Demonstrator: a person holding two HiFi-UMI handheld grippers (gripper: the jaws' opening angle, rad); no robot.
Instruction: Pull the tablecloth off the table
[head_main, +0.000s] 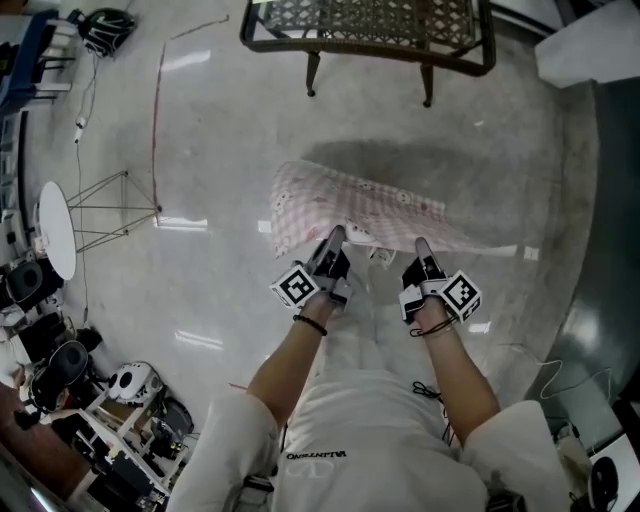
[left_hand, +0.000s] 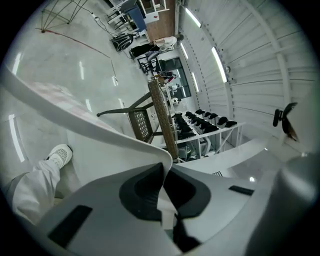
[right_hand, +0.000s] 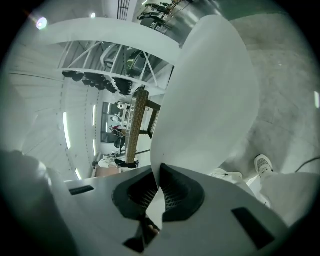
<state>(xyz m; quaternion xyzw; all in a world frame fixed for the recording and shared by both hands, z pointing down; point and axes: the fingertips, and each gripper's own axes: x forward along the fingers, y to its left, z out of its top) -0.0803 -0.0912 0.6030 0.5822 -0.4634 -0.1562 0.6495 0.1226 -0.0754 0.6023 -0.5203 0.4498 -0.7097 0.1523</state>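
A pink patterned tablecloth (head_main: 350, 205) hangs in the air over the floor, stretched away from me, clear of the wicker table (head_main: 370, 30) at the top. My left gripper (head_main: 333, 245) is shut on the tablecloth's near edge at its left part. My right gripper (head_main: 422, 250) is shut on the same edge further right. In the left gripper view the cloth's white underside (left_hand: 100, 130) runs out from between the closed pads (left_hand: 150, 187). The right gripper view shows the cloth (right_hand: 210, 95) rising in a broad sheet from its closed pads (right_hand: 172, 192).
The table with its dark legs (head_main: 312, 72) stands on the pale floor ahead. A round white stand (head_main: 55, 228) and heaps of gear (head_main: 110, 400) line the left side. A dark grey strip (head_main: 610, 250) runs down the right. My white shoe (left_hand: 59, 155) shows below.
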